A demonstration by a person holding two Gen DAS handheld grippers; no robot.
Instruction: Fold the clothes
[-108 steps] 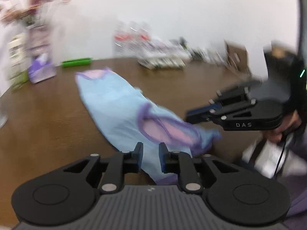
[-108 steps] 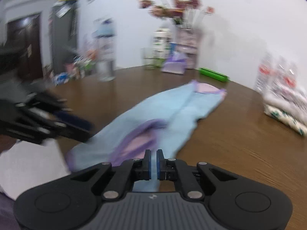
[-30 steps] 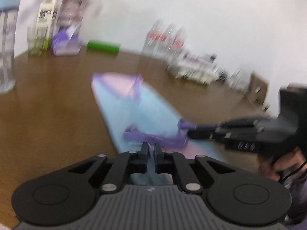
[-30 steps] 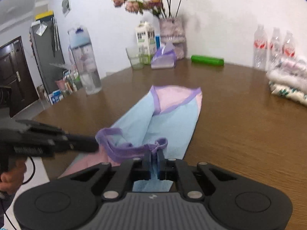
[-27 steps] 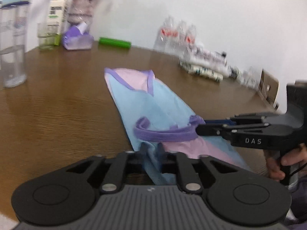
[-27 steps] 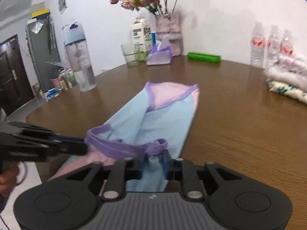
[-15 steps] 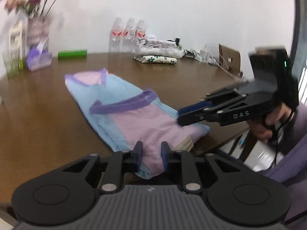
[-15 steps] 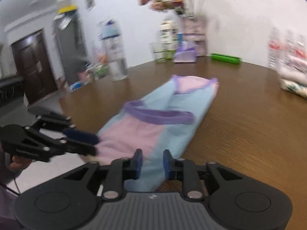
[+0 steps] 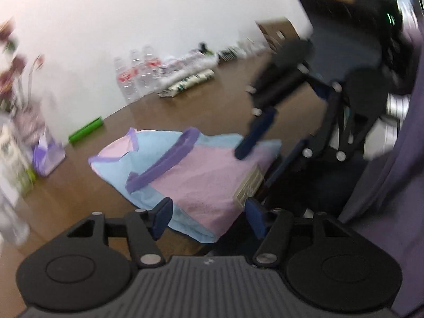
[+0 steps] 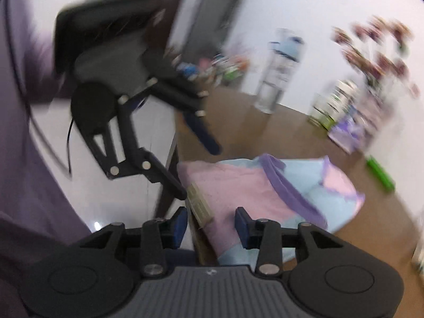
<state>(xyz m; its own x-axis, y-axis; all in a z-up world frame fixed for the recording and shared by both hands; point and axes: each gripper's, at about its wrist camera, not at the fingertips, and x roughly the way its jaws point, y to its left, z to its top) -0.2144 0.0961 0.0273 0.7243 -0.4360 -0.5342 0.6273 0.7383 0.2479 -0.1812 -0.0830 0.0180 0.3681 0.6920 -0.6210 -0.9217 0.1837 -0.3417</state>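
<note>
A light blue and pink garment with purple trim (image 9: 201, 169) lies folded at the near edge of the brown table (image 9: 225, 100); it also shows in the right wrist view (image 10: 254, 185). My left gripper (image 9: 208, 218) is wide open and empty, its jaws standing either side of the garment's near edge. My right gripper (image 10: 210, 224) is open and empty at the garment's pink near edge by the table edge. Each gripper shows in the other's view, open: the right one (image 9: 262, 156) and the left one (image 10: 197, 169). Both views are blurred.
Water bottles (image 9: 135, 76), folded cloths (image 9: 188, 79), a green bar (image 9: 86, 129) and a tissue pack (image 9: 47, 151) stand at the back. A tall bottle (image 10: 278, 71), cartons and a flower vase (image 10: 371, 79) stand on the far side. The table edge and the floor lie below my grippers.
Both grippers let go of the purple collar after laying it over the garment, opened wide and drew back to the table's near edge, turning toward each other.
</note>
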